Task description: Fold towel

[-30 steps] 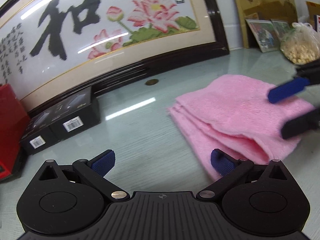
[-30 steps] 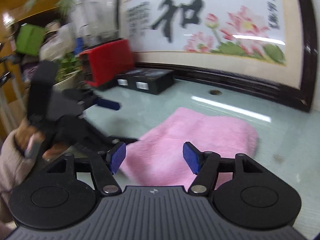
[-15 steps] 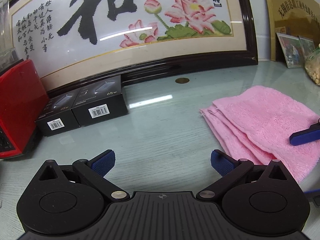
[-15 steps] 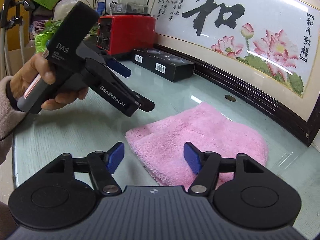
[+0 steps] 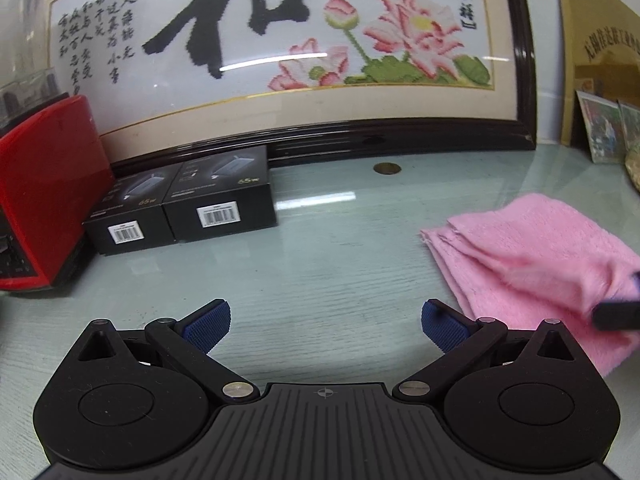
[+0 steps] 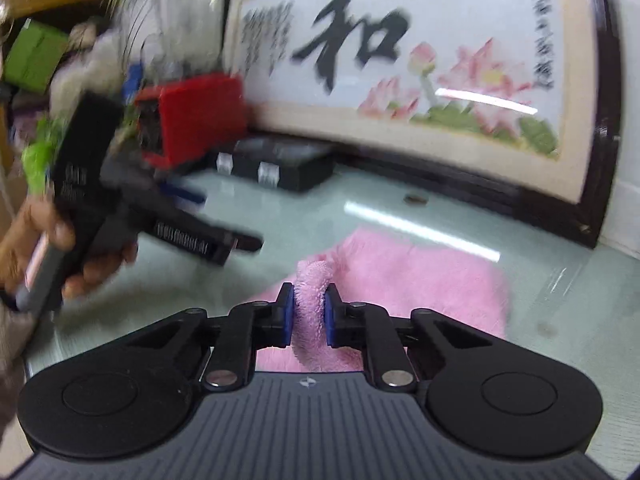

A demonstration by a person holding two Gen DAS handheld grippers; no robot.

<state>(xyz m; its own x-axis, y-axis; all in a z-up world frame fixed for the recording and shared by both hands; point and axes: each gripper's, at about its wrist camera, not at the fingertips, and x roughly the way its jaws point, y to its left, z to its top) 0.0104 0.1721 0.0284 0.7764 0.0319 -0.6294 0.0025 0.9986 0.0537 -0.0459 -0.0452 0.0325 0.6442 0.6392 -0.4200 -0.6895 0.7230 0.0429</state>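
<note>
A folded pink towel (image 5: 540, 252) lies on the glass table, at the right of the left wrist view. In the right wrist view the towel (image 6: 420, 280) lies just ahead, and a bunched fold of its near edge stands pinched between the blue pads. My right gripper (image 6: 310, 304) is closing, its pads pressing on that fold. A dark fingertip of it shows blurred over the towel (image 5: 616, 312). My left gripper (image 5: 326, 320) is open over bare glass, left of the towel, with nothing between its fingers. A hand holds it at the left (image 6: 192, 220).
Two black boxes (image 5: 184, 208) and a red appliance (image 5: 44, 192) stand at the back left. A large framed picture (image 5: 304, 60) leans along the back, with a coin (image 5: 387, 168) on the glass in front of it. Small pictures (image 5: 604, 132) lean at the far right.
My right gripper has gone from open to shut on a fold at the towel's near edge. My left gripper has shifted left, away from the towel, and rolled level.
</note>
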